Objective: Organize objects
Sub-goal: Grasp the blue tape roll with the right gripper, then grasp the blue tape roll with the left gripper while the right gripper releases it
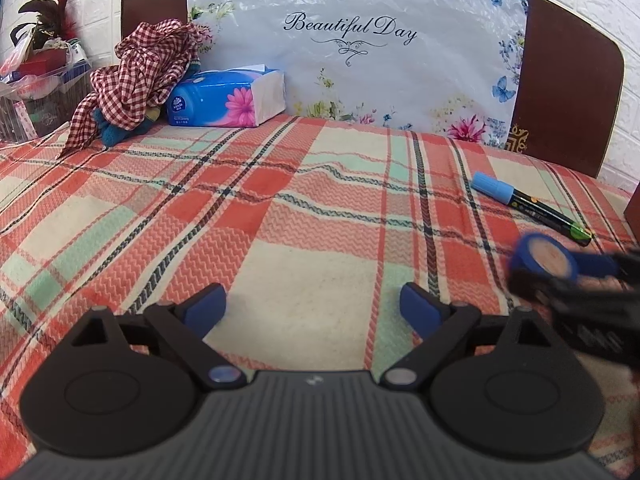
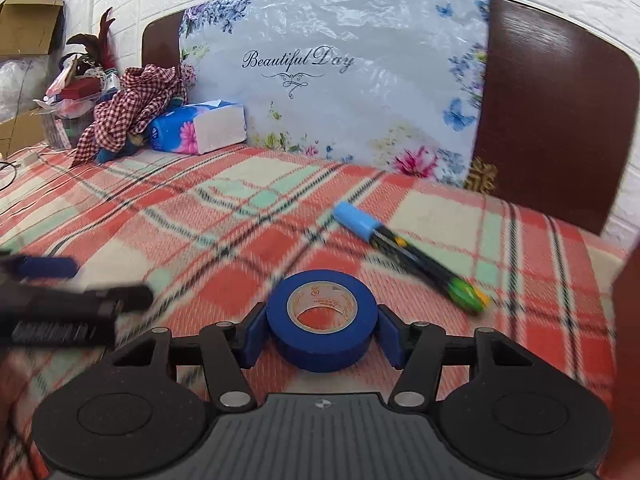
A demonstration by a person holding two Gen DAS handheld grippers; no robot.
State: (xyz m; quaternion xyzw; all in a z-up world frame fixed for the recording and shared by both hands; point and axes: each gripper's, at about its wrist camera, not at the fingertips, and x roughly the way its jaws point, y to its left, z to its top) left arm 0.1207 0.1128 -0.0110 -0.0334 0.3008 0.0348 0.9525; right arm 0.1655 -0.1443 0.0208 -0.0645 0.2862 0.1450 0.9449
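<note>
My right gripper (image 2: 322,334) is shut on a roll of blue tape (image 2: 322,320), its blue pads pressed against both sides of the roll, above the plaid cloth. The tape also shows, blurred, at the right of the left wrist view (image 1: 546,260). A black marker with a light blue cap (image 2: 404,252) lies on the cloth just beyond and right of the tape; it also shows in the left wrist view (image 1: 528,206). My left gripper (image 1: 314,308) is open and empty over the cloth, left of the right gripper.
A plaid cloth (image 1: 280,208) covers the surface. At the back left lie a blue tissue pack (image 1: 228,98) and a red checked cloth (image 1: 140,76) over a blue toy. A floral "Beautiful Day" board (image 1: 352,40) leans on a brown headboard (image 1: 568,80). Clutter box (image 1: 36,88) far left.
</note>
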